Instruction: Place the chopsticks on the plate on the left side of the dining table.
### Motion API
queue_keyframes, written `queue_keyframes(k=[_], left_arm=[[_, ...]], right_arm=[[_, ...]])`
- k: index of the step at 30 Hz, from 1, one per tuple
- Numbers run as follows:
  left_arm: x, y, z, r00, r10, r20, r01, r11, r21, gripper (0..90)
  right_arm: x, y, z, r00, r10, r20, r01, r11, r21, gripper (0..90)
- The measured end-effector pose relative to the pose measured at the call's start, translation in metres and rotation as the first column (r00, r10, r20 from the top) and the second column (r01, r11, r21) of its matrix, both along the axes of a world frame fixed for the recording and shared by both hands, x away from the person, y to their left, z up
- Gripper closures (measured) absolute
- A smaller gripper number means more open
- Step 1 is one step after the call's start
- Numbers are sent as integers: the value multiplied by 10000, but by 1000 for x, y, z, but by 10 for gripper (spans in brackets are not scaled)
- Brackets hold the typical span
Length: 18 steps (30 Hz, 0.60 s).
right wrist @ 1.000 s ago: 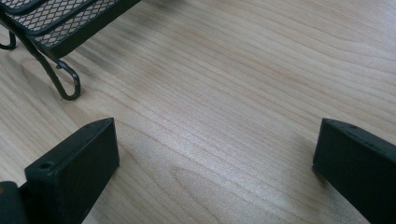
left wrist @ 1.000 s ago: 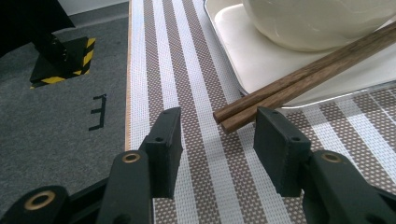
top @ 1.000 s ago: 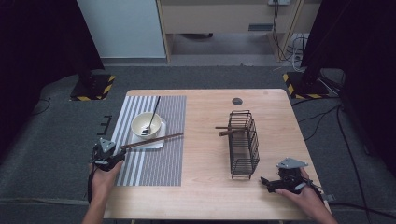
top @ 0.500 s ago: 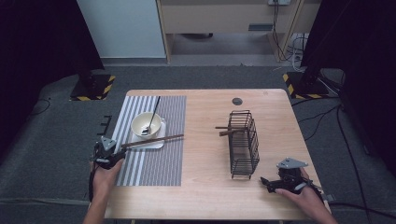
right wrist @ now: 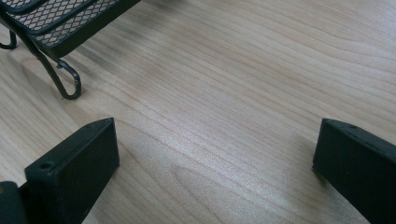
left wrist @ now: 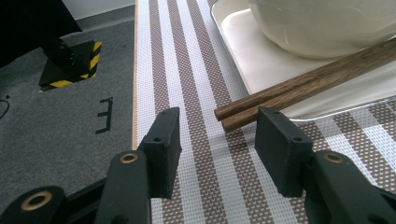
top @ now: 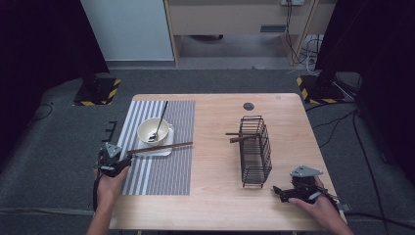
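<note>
A: From the high view we see the left gripper (top: 116, 157) at the table's left edge, on the striped placemat (top: 161, 166); the chopsticks (top: 161, 147) lie just ahead of it, their long axis running from the left edge toward the table's middle, resting across the white tray (top: 155, 150) in front of the bowl (top: 153, 130). The right gripper (top: 283, 192) sits near the front right corner, beside the wire basket (top: 255, 152), well apart from the chopsticks; so we judge the left hand is the nearer one.

B: And the left gripper view?

A: We look along its jaws, which stand apart and released, nothing pressed between them; the near ends of the chopsticks (left wrist: 299, 86) sit just beyond the gap, slanting up to the right.

B: The right gripper view?

A: Its jaws stand wide and empty over bare table (right wrist: 243, 93); a foot of the wire basket (right wrist: 65, 79) shows at upper left.
</note>
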<state>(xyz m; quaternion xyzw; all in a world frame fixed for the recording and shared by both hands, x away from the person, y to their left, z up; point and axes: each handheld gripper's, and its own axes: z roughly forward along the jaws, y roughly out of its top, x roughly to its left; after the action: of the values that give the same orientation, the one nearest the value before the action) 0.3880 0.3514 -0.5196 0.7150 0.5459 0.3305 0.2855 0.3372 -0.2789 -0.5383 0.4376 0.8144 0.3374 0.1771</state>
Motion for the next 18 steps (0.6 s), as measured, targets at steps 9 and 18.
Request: queue_keyframes(k=[9, 18], left_arm=[[4, 2, -3, 9998, 219, 37, -218, 9997, -85, 506], [8, 1, -6, 9996, 274, 70, -274, 9996, 47, 503]], right_arm=[[0, 0, 0, 10000, -2, 4, 2, 10000, -8, 2], [-1, 0, 0, 10000, 6, 2, -6, 10000, 4, 2]])
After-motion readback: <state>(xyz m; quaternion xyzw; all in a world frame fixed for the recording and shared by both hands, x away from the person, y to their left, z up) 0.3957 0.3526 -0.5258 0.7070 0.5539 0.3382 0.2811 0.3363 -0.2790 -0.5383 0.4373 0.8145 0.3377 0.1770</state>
